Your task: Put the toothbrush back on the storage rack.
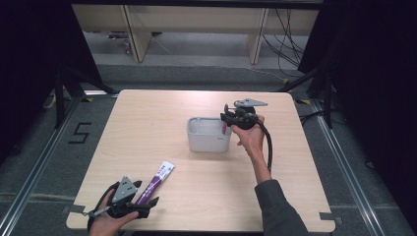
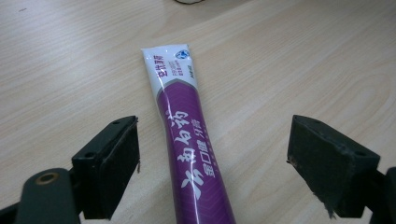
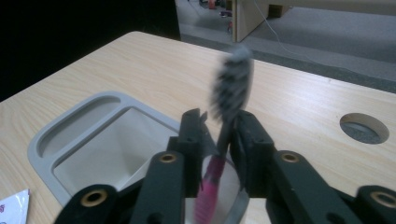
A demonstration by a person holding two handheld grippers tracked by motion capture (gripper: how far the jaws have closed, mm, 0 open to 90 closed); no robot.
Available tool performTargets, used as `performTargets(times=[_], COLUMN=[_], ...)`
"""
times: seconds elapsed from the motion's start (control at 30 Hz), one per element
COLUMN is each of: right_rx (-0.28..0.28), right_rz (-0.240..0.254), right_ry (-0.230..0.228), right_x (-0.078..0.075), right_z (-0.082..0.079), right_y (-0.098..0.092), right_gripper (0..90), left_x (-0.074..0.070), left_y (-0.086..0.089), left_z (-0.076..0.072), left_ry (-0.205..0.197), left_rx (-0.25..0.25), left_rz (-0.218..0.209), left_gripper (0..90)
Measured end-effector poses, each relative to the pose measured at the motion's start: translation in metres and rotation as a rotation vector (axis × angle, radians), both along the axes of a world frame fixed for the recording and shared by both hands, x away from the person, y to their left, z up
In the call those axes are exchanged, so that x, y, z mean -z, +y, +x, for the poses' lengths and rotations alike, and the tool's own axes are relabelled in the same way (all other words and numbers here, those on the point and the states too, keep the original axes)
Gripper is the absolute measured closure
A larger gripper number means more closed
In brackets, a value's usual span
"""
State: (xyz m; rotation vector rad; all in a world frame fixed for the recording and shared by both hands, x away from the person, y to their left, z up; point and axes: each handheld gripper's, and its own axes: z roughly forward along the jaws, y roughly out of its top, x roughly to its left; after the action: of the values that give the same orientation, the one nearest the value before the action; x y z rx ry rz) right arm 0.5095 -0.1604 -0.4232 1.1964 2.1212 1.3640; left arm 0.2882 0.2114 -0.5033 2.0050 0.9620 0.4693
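A purple and white toothpaste tube [image 1: 158, 179] lies flat on the wooden table near the front left. My left gripper [image 2: 215, 140] rests low over its lower half, jaws spread wide on either side of the tube [image 2: 187, 126] without touching it. My right gripper [image 3: 219, 126] hovers at the right rim of a grey holder [image 3: 70, 126]. A toothbrush [image 3: 232, 84] with a pink handle and grey bristles stands upright and blurred between its jaws, and a gap shows beside the neck. From above, the right gripper [image 1: 227, 118] sits over the holder [image 1: 206, 140].
A round hole [image 3: 364, 128] is cut in the tabletop beyond the right gripper. The holder has a deep tray and a shallow slot. Beyond the table's far edge stand wooden furniture legs [image 1: 140, 39] and cables on the floor.
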Motion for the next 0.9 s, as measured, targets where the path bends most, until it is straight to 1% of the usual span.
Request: performTargets(times=[0.03, 0.07, 0.1, 0.13, 0.17, 0.2, 0.23, 0.27, 0.3, 0.37, 0.4, 0.43, 0.47, 0.5, 0.53, 0.57, 0.6, 0.63, 0.67, 0.7, 0.73, 0.77, 0.8, 0.83, 0.87, 0.9], right_rx=[-0.014, -0.002, -0.009, -0.001, -0.004, -0.012, -0.021, -0.006, -0.01, -0.001, -0.008, -0.002, -0.009, -0.001, 0.0, -0.01, -0.01, -0.014, -0.012, -0.02, -0.009, -0.009, -0.024, -0.022, -0.027, -0.023], right_rz=[-0.019, 0.002, -0.002, 0.017, 0.002, 0.019, 0.008, 0.003, -0.014, -0.002, -0.001, 0.004, -0.002, 0.0, -0.006, -0.007, -0.007, -0.015, -0.022, -0.012, -0.012, -0.012, -0.022, -0.002, -0.02, -0.008], right_ry=[-0.017, -0.003, -0.026, -0.021, -0.029, -0.018, -0.028, -0.024, -0.028, -0.034, -0.031, -0.023, -0.025, -0.023, -0.035, -0.028, -0.028, -0.038, -0.034, -0.032, -0.017, -0.017, -0.038, -0.031, -0.039, -0.017], right_x=[0.0, 0.0, 0.0, -0.001, -0.002, -0.003, -0.003, -0.004, -0.005, -0.005, -0.006, -0.007, -0.008, -0.008, -0.008, -0.009, -0.009, -0.009, -0.009, -0.009, -0.009, -0.009, -0.009, -0.009, -0.009, -0.01], right_z=[0.001, -0.001, -0.001, -0.003, -0.004, -0.006, -0.007, -0.011, -0.013, -0.018, -0.02, -0.023, -0.026, -0.03, -0.032, -0.038, -0.038, -0.04, -0.043, -0.046, -0.052, -0.052, -0.052, -0.054, -0.055, -0.059], right_y=[-0.002, -0.002, -0.004, -0.006, -0.007, -0.008, -0.009, -0.009, -0.011, -0.013, -0.015, -0.016, -0.019, -0.019, -0.021, -0.025, -0.025, -0.027, -0.029, -0.031, -0.033, -0.033, -0.035, -0.035, -0.036, -0.035], right_gripper=[66.8, 63.4, 59.4, 57.7, 54.9, 52.3, 49.9, 47.1, 45.9, 44.8, 44.8, 44.6, 44.1, 43.1, 42.6, 42.4, 42.4, 42.3, 42.2, 42.2, 42.2, 42.2, 42.1, 42.1, 42.2, 42.1], left_x=[0.0, 0.0, 0.0, 0.0, 0.0, 0.0, 0.0, 0.0, 0.0, 0.0, 0.0, 0.0, 0.0, 0.0, 0.0, 0.0, 0.0, 0.001, 0.0, 0.001, 0.001, 0.001, 0.001, 0.001, 0.001, 0.001], left_y=[0.0, 0.0, 0.0, 0.0, 0.0, 0.0, 0.0, 0.0, 0.0, 0.0, 0.0, 0.0, 0.0, 0.0, 0.0, 0.0, 0.0, 0.0, 0.0, 0.0, -0.001, -0.001, 0.0, -0.001, -0.001, -0.001], left_z=[0.0, 0.0, 0.0, 0.0, 0.0, 0.0, 0.0, 0.0, 0.0, 0.0, 0.0, 0.0, 0.0, 0.0, 0.0, 0.0, 0.0, 0.0, 0.0, 0.001, 0.0, 0.0, 0.001, 0.001, 0.0, 0.0], left_ry=[0.001, 0.0, -0.001, 0.001, 0.002, 0.004, 0.003, 0.003, 0.004, 0.003, 0.002, 0.003, 0.003, 0.005, 0.002, 0.001, 0.002, 0.001, 0.003, 0.003, 0.003, 0.003, 0.004, 0.004, 0.003, 0.004], left_rx=[-0.001, -0.001, -0.005, -0.002, -0.003, -0.006, -0.003, -0.005, -0.006, -0.007, -0.004, -0.005, -0.005, -0.008, -0.002, -0.003, 0.0, 0.0, -0.002, -0.002, -0.006, -0.006, -0.003, -0.005, -0.007, -0.005], left_rz=[-0.001, 0.0, -0.009, 0.0, 0.0, 0.0, 0.001, 0.001, 0.001, 0.001, 0.004, 0.003, 0.003, 0.0, 0.004, 0.007, 0.007, 0.005, 0.008, 0.008, 0.005, 0.005, 0.008, 0.004, 0.003, 0.002], left_gripper=[16.3, 16.3, 16.3, 16.3, 16.3, 16.3, 16.3, 16.3, 16.3, 16.3, 16.3, 16.3, 16.3, 16.3, 16.3, 16.3, 16.3, 16.3, 16.3, 16.3, 16.3, 16.3, 16.3, 16.3, 16.3, 16.3])
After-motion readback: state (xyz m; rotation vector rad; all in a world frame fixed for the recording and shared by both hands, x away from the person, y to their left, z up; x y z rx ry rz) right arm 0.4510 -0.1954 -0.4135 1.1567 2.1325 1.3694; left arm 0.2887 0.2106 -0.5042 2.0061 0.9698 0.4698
